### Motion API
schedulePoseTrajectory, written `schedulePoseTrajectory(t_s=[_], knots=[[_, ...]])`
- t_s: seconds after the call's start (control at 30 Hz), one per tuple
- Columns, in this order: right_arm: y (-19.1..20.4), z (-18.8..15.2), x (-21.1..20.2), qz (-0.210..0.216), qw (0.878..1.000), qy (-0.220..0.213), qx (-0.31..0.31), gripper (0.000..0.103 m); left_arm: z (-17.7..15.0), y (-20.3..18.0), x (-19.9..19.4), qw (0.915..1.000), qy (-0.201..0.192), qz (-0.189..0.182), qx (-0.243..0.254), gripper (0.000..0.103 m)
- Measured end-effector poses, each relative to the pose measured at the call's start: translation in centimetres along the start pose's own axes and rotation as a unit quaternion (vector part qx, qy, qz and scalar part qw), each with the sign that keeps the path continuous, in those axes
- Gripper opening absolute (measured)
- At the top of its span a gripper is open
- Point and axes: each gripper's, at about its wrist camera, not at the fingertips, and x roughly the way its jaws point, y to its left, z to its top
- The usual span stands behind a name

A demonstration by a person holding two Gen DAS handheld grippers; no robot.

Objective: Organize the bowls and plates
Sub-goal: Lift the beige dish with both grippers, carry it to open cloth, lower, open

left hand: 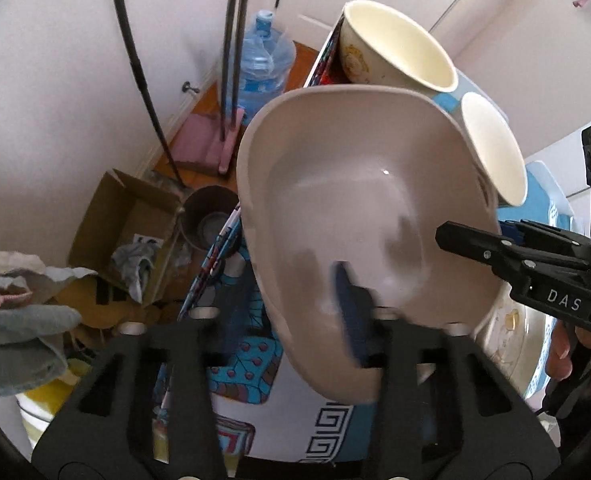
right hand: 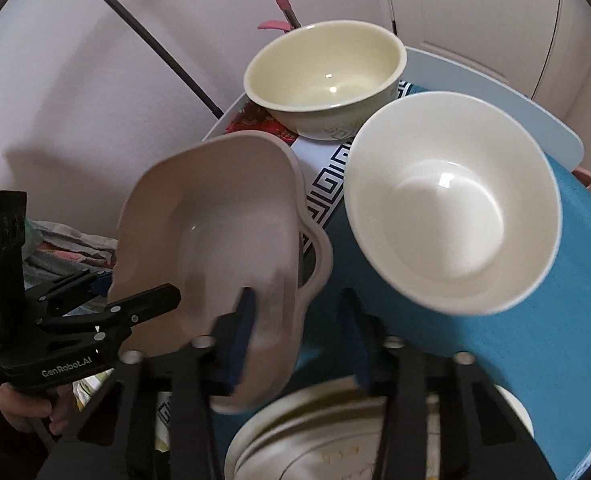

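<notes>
A grey-pink dish with a side handle (left hand: 347,208) is tilted and held in the air above the patterned table (left hand: 255,368). My left gripper (left hand: 291,320) is shut on its near rim. In the right wrist view the same dish (right hand: 223,224) sits at the left, with the left gripper (right hand: 127,312) clamped on its edge. My right gripper (right hand: 299,340) is open, its left pad touching the dish's rim; it also shows in the left wrist view (left hand: 475,240). A cream bowl (right hand: 323,80) and a white bowl (right hand: 451,200) stand behind. A cream plate (right hand: 307,444) lies below.
A blue chair back (right hand: 535,320) rises at the right by the white bowl. On the floor at the left are a cardboard box (left hand: 127,232), a water jug (left hand: 263,60), a dark bin (left hand: 211,220) and mop handles (left hand: 231,80). Cloth is piled at the far left (left hand: 19,320).
</notes>
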Motion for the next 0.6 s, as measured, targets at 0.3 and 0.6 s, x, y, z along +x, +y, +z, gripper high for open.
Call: schedulePoseTrajectory(t_s=[0.3, 0.6], knots=[[1.0, -0.1, 0.8, -0.010, 1.000, 0.007, -0.020, 0.012, 0.3, -0.7, -0.2, 0.9994, -0.008, 0.019, 0.028, 0.014], [2.3, -0.6, -2.6, -0.013, 0.999, -0.032, -0.024, 0.012, 0.8, -2.9, -4.6, 0.9953, -0.057, 0.040, 0.068, 0.014]])
